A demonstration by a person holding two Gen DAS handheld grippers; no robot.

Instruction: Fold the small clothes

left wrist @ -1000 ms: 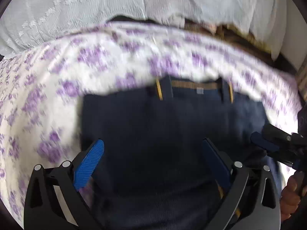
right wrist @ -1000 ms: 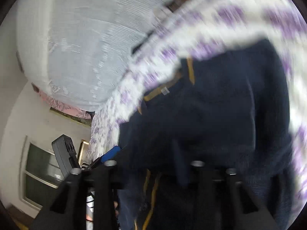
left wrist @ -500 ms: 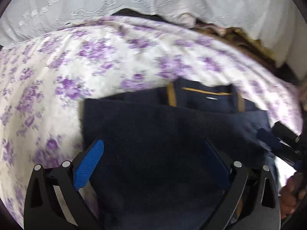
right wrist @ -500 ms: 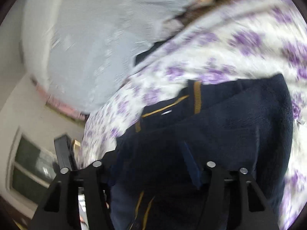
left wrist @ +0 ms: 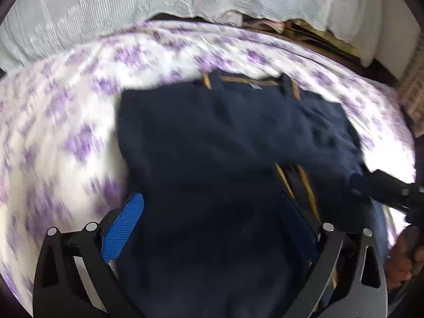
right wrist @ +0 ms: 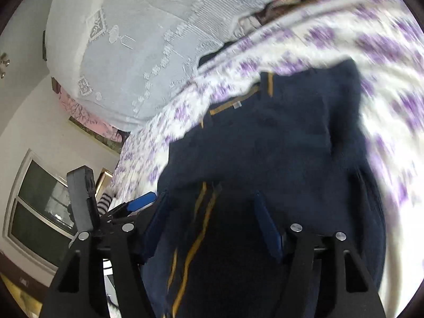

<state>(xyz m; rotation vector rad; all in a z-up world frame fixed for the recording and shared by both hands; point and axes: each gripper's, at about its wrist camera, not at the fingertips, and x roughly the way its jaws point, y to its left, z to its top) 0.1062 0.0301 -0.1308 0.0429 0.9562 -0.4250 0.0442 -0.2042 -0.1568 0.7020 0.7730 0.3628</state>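
A navy garment [left wrist: 225, 145] with mustard-yellow trim [left wrist: 247, 80] was laid on a bed covered by a white sheet with purple flowers [left wrist: 66, 122], its trimmed edge toward a pale lace-covered bolster [left wrist: 132, 2] at the far side. The left tool [left wrist: 212, 217] was held wide over the near part of the garment, with dark cloth seen between its blue pads [left wrist: 123, 228]; whether the pads touched the cloth could not be told. The right tool [right wrist: 209, 222] was found with its jaws opening, a fold of the garment with two yellow stripes [right wrist: 198, 228] lying between them, unpressed. In the left wrist view, the right tool [left wrist: 376, 185] was seen at the garment's right edge, with a hand [left wrist: 402, 259] behind it.
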